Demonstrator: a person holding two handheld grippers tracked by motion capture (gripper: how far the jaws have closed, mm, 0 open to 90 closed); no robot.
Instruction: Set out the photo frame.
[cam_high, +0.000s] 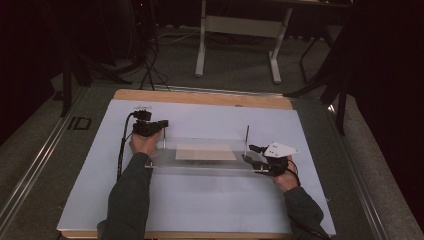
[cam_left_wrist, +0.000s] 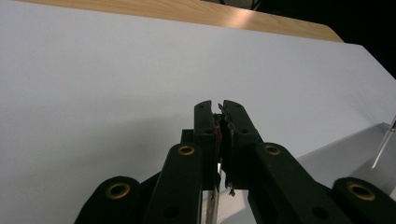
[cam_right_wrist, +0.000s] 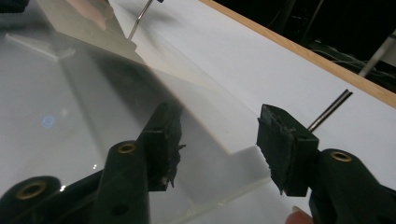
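A clear plastic plate (cam_high: 200, 166) lies across the white board, with a beige sheet (cam_high: 205, 152) on its middle and a thin upright metal rod at each end. My left gripper (cam_high: 163, 124) is at the left rod (cam_high: 164, 141). In the left gripper view its jaws (cam_left_wrist: 218, 105) are shut, and a thin metal piece (cam_left_wrist: 213, 205) shows between them. My right gripper (cam_high: 248, 153) is at the plate's right end, below the right rod (cam_high: 247, 136). Its jaws (cam_right_wrist: 219, 140) stand open over the plate's corner (cam_right_wrist: 233, 168) without touching it, and the rod (cam_right_wrist: 329, 109) is behind one jaw.
The white board (cam_high: 200, 205) covers most of a wooden table (cam_high: 200, 97). Past the table's far edge are a dark floor, cables (cam_high: 150, 70) and the white legs of another table (cam_high: 201, 45). A grey three-cornered plate (cam_high: 281, 149) tops the right gripper.
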